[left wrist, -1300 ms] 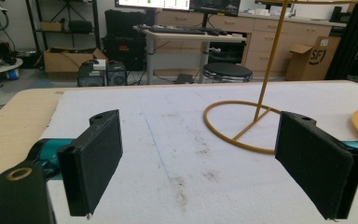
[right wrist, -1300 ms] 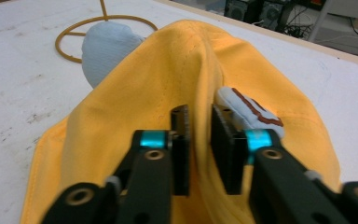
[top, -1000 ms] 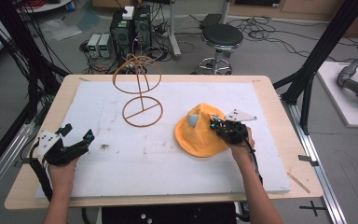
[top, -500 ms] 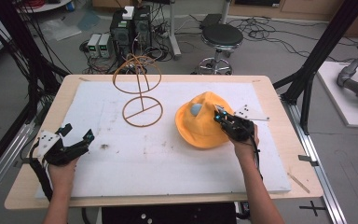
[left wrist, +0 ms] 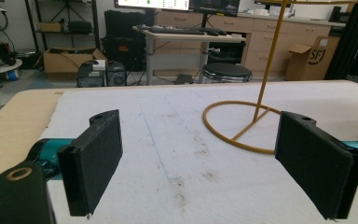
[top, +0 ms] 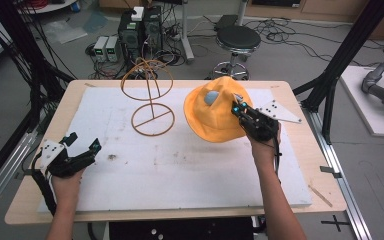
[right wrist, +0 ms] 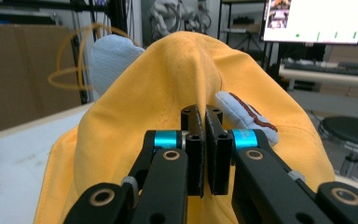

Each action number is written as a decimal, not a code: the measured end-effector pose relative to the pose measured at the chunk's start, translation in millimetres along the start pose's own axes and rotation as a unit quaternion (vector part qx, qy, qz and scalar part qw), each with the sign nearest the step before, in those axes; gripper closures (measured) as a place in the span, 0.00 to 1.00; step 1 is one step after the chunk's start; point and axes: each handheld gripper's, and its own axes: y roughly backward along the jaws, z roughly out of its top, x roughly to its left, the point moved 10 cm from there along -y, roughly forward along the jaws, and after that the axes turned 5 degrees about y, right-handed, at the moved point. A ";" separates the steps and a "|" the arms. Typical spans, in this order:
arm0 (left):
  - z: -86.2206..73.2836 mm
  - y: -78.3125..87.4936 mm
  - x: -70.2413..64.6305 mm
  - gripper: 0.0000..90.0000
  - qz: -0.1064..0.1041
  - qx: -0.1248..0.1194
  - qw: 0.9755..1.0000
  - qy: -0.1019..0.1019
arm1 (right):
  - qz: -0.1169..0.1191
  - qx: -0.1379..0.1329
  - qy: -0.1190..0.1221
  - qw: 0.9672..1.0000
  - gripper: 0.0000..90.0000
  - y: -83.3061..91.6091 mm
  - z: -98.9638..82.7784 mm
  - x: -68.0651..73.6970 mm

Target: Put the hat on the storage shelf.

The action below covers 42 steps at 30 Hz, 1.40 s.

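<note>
We see a soft yellow cloth hat (top: 214, 116) with a floppy round brim, raised off the table toward the far right of the white mat (top: 180, 165). A pale grey rounded patch (top: 211, 97) sits on its crown, and the right gripper view shows a second grey patch (right wrist: 244, 119) edged with brown stitching. The right gripper (top: 241, 112) pinches a fold of the hat's cloth, its two black jaws pressed nearly together on the fabric (right wrist: 204, 140). To the left of the hat stands a thin yellow wire stand (top: 149, 97), a flat ring base with a cross-bar, an upright stem and hoops on top. The mat is white, scuffed and stained with dark marks, lying on a pale wooden table (top: 25, 200). At the near left, the left gripper (top: 82, 146) rests low over the mat, its flat padded jaws spread wide with nothing between them (left wrist: 196, 158). Beyond the table sits a round black stool (top: 237, 37).
</note>
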 end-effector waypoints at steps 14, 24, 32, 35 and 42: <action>0.2 -0.2 0.4 0.17 0.000 -0.002 1.000 -0.001 | 0.012 -0.056 0.004 0.998 0.98 -16.4 66.1 11.8; 4.8 1.0 -1.0 0.17 -0.002 -0.012 1.000 -0.001 | 0.035 -0.078 -0.007 0.996 0.98 -47.3 100.0 28.4; 12.3 3.5 -1.0 0.17 -0.007 -0.024 1.000 0.001 | 0.049 -0.086 -0.002 0.995 0.98 -70.2 126.1 46.0; 15.2 4.2 -1.7 0.17 -0.011 -0.029 1.000 0.002 | 0.056 -0.085 0.001 0.995 0.98 -83.2 135.7 55.8; 17.6 4.3 -1.8 0.17 -0.011 -0.032 0.999 0.003 | 0.074 -0.076 0.012 0.994 0.98 -117.1 148.6 83.8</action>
